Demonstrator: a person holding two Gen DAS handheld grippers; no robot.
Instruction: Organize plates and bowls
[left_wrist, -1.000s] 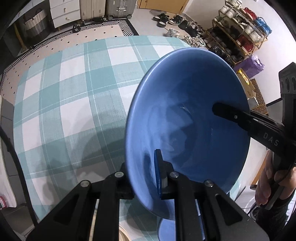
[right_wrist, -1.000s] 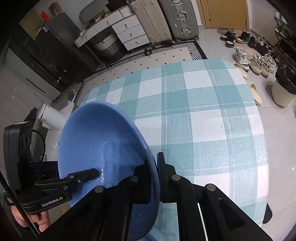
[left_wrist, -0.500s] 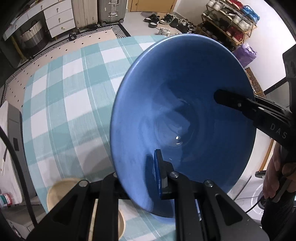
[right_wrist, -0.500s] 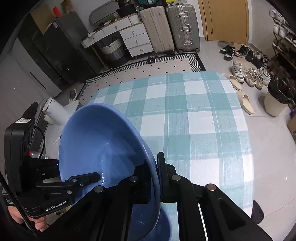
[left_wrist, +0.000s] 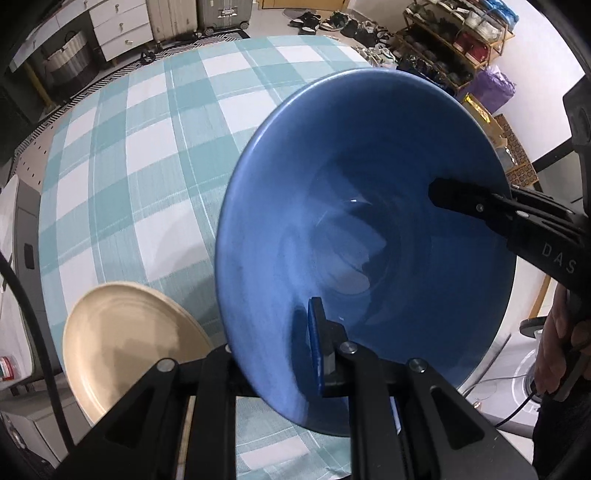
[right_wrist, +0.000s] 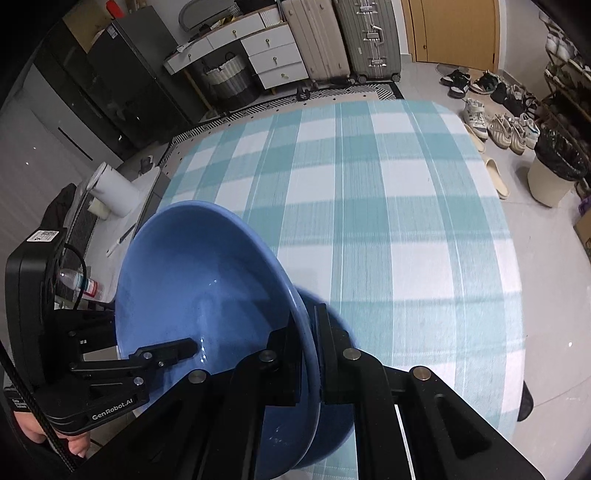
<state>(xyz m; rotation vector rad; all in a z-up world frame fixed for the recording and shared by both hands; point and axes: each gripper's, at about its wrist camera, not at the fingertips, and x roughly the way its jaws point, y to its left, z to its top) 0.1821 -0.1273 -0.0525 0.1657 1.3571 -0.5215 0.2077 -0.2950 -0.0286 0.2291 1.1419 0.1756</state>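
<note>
A large blue bowl (left_wrist: 369, 229) is held tilted above the checked tablecloth (left_wrist: 147, 155) by both grippers. My left gripper (left_wrist: 280, 350) is shut on its near rim, one finger inside the bowl. My right gripper (right_wrist: 306, 332) is shut on the opposite rim; the bowl shows in its view (right_wrist: 199, 295) too. The right gripper's finger shows inside the bowl in the left wrist view (left_wrist: 461, 199), and the left gripper's finger in the right wrist view (right_wrist: 173, 350). A cream plate (left_wrist: 125, 343) lies on the cloth below left of the bowl.
The teal-and-white cloth (right_wrist: 388, 221) covers the table ahead. Beyond it stand drawers (right_wrist: 273, 55), suitcases (right_wrist: 365, 40) and shoes (right_wrist: 498, 125) on the floor. A shoe rack (left_wrist: 461, 40) stands at the right. A white roll (right_wrist: 114, 188) is left of the table.
The bowl, held by both grippers, has shifted right and back in the left wrist view. The cream plate has come into fuller view at lower left.
</note>
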